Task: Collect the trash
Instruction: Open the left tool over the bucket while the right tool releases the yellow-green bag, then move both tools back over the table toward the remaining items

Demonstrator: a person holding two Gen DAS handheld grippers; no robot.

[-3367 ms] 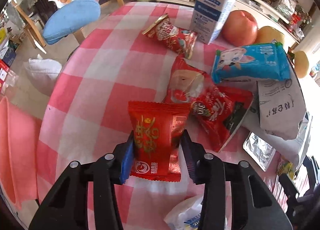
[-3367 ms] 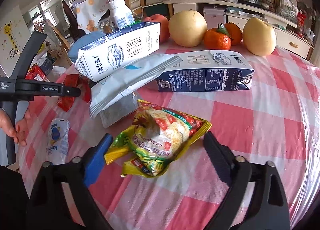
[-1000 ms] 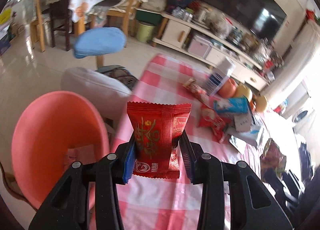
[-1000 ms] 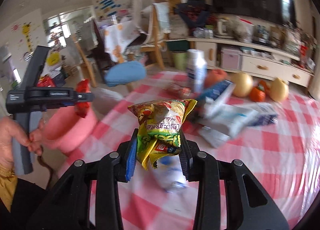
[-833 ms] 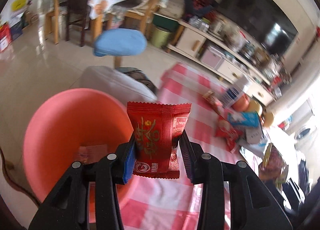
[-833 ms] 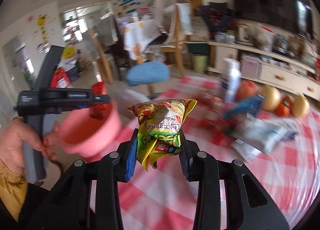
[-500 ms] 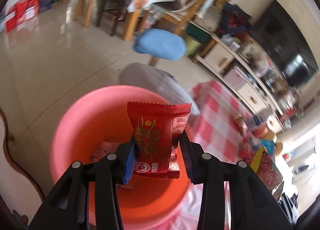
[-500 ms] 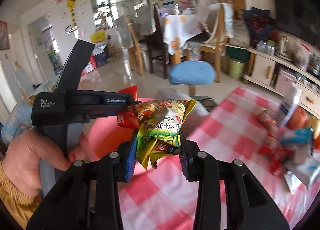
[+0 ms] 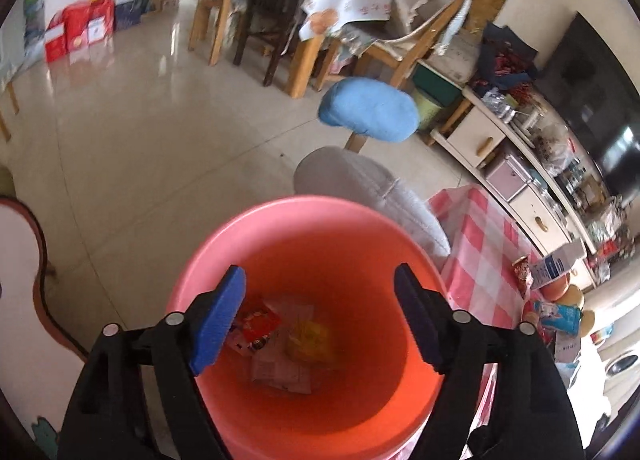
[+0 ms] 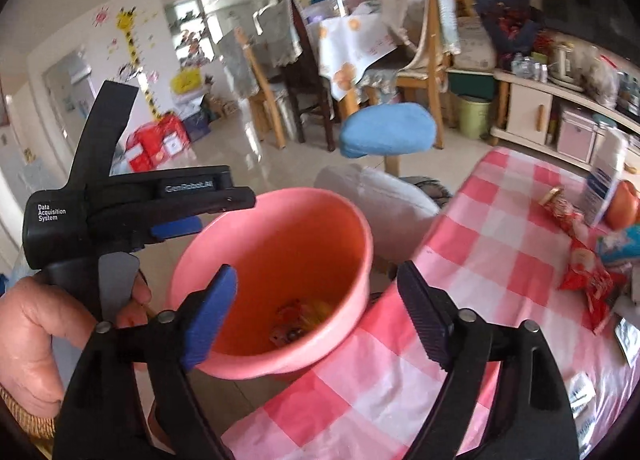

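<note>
Change: both wrappers, clamped half a second ago, have been released.
Left gripper [image 9: 320,314]: jaws apart, empty, above the pink bin [image 9: 320,212].
Right gripper [image 10: 316,314]: jaws apart, empty.
Trash: red wrapper [image 9: 256,322] and yellow wrapper [image 9: 308,342] lie on the bin floor.
Remaining: more wrappers [image 10: 588,284] on the bench [image 10: 472,260], far right.

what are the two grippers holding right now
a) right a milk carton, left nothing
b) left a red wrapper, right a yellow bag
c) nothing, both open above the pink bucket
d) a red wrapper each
c: the left gripper and right gripper both stand open and empty above the pink bucket, with a red wrapper and yellow bag lying at its bottom.
</note>
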